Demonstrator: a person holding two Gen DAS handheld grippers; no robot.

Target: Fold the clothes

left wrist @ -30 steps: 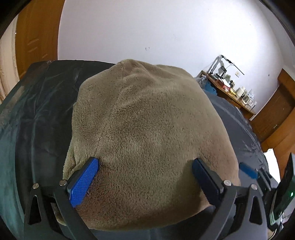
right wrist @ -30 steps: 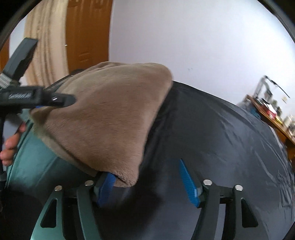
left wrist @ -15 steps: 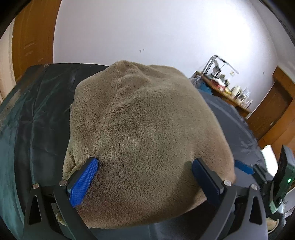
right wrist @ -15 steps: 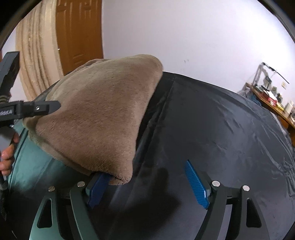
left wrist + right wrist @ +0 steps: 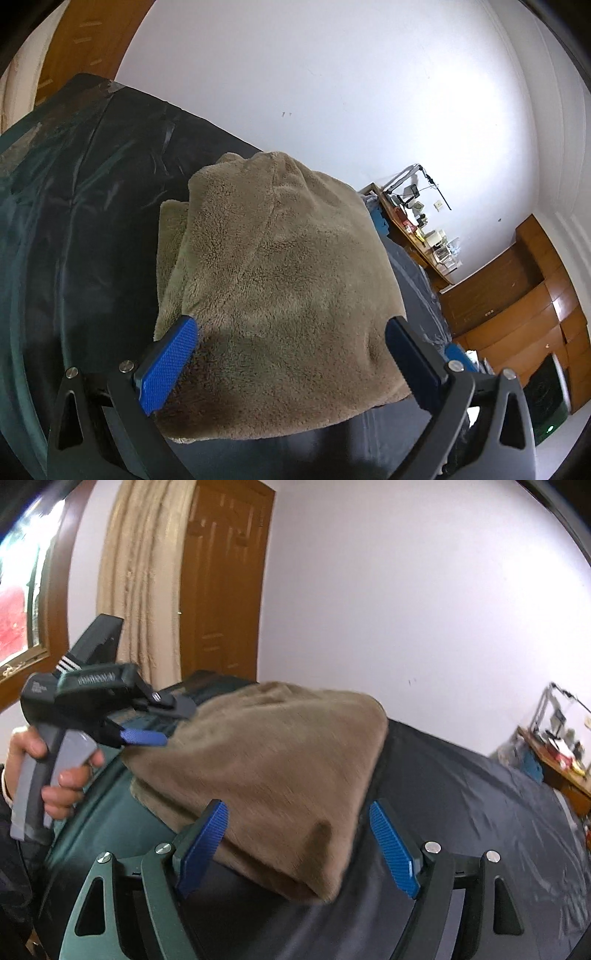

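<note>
Brown plush fleece garment (image 5: 266, 775) now lies folded on the dark sheet (image 5: 461, 794) — both the right gripper (image 5: 297, 840) and left gripper (image 5: 291, 354) have lifted clear, jaws wide, holding nothing.

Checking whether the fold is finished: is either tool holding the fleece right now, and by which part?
Nothing looks held. The folded tan fleece lies on the bed, unpinched between the spread fingers of the left tool and the right tool.
</note>
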